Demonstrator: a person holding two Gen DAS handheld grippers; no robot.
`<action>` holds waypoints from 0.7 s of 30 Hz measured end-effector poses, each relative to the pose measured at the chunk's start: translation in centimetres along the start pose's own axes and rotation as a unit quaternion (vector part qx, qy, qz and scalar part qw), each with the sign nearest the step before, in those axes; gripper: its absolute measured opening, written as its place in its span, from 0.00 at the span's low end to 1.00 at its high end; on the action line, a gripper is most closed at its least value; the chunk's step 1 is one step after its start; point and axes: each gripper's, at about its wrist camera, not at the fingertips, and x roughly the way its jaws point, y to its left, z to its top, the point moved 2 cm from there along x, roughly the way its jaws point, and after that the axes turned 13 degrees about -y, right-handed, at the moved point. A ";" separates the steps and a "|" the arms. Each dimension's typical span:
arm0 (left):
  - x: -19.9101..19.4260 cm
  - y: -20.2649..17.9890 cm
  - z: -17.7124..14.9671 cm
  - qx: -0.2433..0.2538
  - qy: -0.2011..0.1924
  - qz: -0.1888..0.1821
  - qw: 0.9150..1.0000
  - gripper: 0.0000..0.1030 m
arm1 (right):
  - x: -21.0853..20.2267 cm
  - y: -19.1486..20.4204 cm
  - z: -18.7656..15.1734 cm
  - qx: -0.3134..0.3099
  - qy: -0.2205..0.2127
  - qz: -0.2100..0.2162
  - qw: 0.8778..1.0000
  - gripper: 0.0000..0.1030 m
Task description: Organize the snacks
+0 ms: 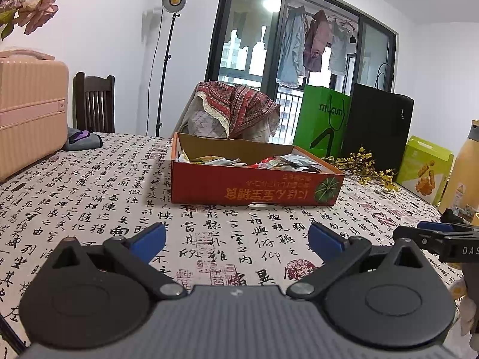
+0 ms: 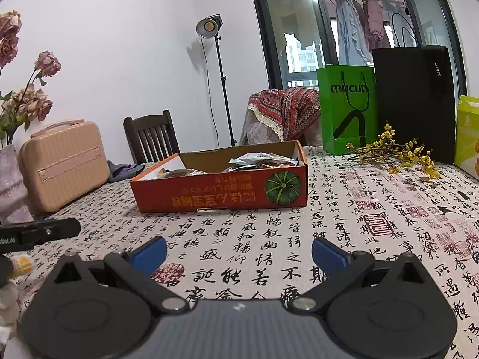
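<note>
A shallow red cardboard box (image 1: pixel 254 185) with a pumpkin picture stands on the table ahead, holding several snack packets (image 1: pixel 239 161). It also shows in the right wrist view (image 2: pixel 221 193) with packets (image 2: pixel 257 160) inside. My left gripper (image 1: pixel 236 240) is open and empty, low over the tablecloth in front of the box. My right gripper (image 2: pixel 239 252) is open and empty, also short of the box. The right gripper shows at the right edge of the left wrist view (image 1: pixel 443 233).
The table has a calligraphy-print cloth (image 2: pixel 359 224). A pink case (image 2: pixel 64 163) stands at the left. A green bag (image 2: pixel 347 107), a black bag (image 2: pixel 416 98), yellow flowers (image 2: pixel 398 149) and a green snack carton (image 1: pixel 425 170) stand at the right. A yellow bottle (image 1: pixel 462 173) is far right.
</note>
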 end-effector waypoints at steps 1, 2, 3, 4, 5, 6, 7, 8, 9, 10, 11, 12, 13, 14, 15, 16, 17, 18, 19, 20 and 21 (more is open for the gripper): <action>0.0 0.0 0.0 0.000 0.000 0.000 1.000 1.00 | 0.0 0.0 0.0 0.000 0.000 0.000 1.000 1.00; 0.0 0.0 0.0 0.000 0.001 0.000 1.000 1.00 | 0.0 0.0 0.0 0.000 0.000 0.000 1.000 1.00; 0.0 0.0 -0.1 0.000 0.001 -0.001 1.000 1.00 | 0.0 0.0 0.0 0.000 0.001 0.001 1.000 1.00; 0.0 0.0 0.0 0.000 0.001 -0.001 1.000 1.00 | 0.1 0.0 0.0 0.000 0.001 0.001 1.000 1.00; 0.0 0.0 -0.1 0.000 0.001 0.000 1.000 1.00 | 0.1 0.0 0.0 0.000 0.001 0.001 1.000 1.00; 0.0 0.0 -0.1 0.000 0.001 -0.001 1.000 1.00 | 0.1 0.0 -0.1 0.000 0.002 0.001 1.000 1.00; 0.0 0.0 -0.1 0.000 0.001 -0.001 1.000 1.00 | 0.1 0.0 -0.1 0.000 0.002 0.001 1.000 1.00; 0.1 0.0 -0.1 0.000 0.002 0.000 1.000 1.00 | 0.1 0.0 -0.1 0.000 0.002 0.001 1.000 1.00; 0.1 -0.1 -0.2 0.000 0.002 0.000 1.000 1.00 | 0.1 0.0 -0.1 -0.001 0.003 0.000 1.000 1.00; 0.1 -0.1 -0.2 0.000 0.002 -0.001 1.000 1.00 | 0.1 0.0 -0.1 -0.001 0.003 0.001 1.000 1.00; 0.1 -0.1 -0.2 0.000 0.003 -0.001 1.000 1.00 | 0.1 0.0 -0.1 -0.001 0.003 0.001 1.000 1.00; 0.1 -0.1 -0.3 0.000 0.003 -0.002 1.000 1.00 | 0.1 0.0 -0.1 -0.001 0.003 0.000 1.000 1.00; 0.1 -0.1 -0.3 0.000 0.003 -0.002 1.000 1.00 | 0.1 0.0 -0.1 -0.001 0.003 0.000 1.000 1.00; 0.1 -0.1 -0.3 0.000 0.002 -0.002 1.000 1.00 | 0.1 0.0 -0.1 -0.001 0.003 0.000 1.000 1.00; 0.1 -0.1 -0.3 0.000 0.002 -0.002 1.000 1.00 | 0.1 0.0 -0.1 -0.001 0.003 0.000 1.000 1.00; 0.1 0.0 -0.3 0.000 0.002 -0.003 1.000 1.00 | 0.1 0.0 -0.1 -0.001 0.003 0.000 1.000 1.00; 0.0 0.0 -0.3 0.000 0.002 -0.003 1.000 1.00 | 0.1 0.0 -0.1 -0.001 0.003 0.001 1.000 1.00; 0.0 -0.1 -0.3 0.000 0.002 -0.002 1.000 1.00 | 0.1 0.0 -0.1 -0.001 0.003 0.001 1.000 1.00; 0.0 -0.1 -0.3 0.001 0.002 -0.002 1.000 1.00 | 0.2 0.0 -0.2 -0.001 0.004 0.001 1.000 1.00; 0.0 -0.1 -0.3 0.001 0.003 -0.001 1.000 1.00 | 0.2 0.1 -0.2 -0.002 0.004 0.001 1.000 1.00; 0.0 -0.1 -0.3 0.001 0.002 -0.001 1.000 1.00 | 0.2 0.1 -0.2 -0.002 0.004 0.001 1.000 1.00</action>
